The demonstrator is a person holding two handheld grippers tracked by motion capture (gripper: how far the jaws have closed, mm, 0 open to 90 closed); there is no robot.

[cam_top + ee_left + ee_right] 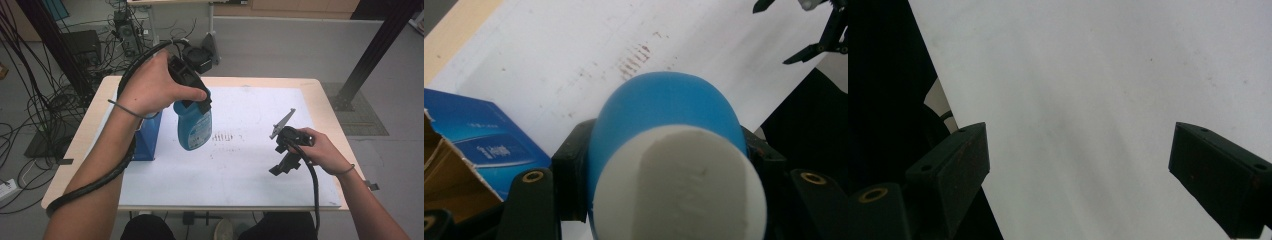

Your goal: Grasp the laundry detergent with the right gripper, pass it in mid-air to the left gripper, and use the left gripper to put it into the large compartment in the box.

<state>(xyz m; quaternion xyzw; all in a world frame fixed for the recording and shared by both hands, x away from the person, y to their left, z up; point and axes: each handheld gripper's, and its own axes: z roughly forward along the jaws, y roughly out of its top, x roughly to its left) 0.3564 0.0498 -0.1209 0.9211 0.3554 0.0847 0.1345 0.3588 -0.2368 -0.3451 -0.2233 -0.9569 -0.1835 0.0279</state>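
Note:
A blue plastic bottle (194,127) with a printed label hangs in the air over the left part of the white mat (240,170). My left gripper (193,104) is shut on its upper part. In the left gripper view the black jaws press on both sides of the blue bottle (664,110), whose white end faces the camera, with the left gripper (669,165) around it. My right gripper (280,166) is low over the mat's right side, open, with nothing between its jaws. The right gripper view has the right gripper (1083,150) above bare mat.
An open blue carton (149,137) stands on the mat's left edge, just left of the bottle; its torn flap is visible on the carton (489,145). Faint brown marks (225,136) stain the mat's middle. The wooden table (327,115) rims the mat. Cables and a black post lie beyond.

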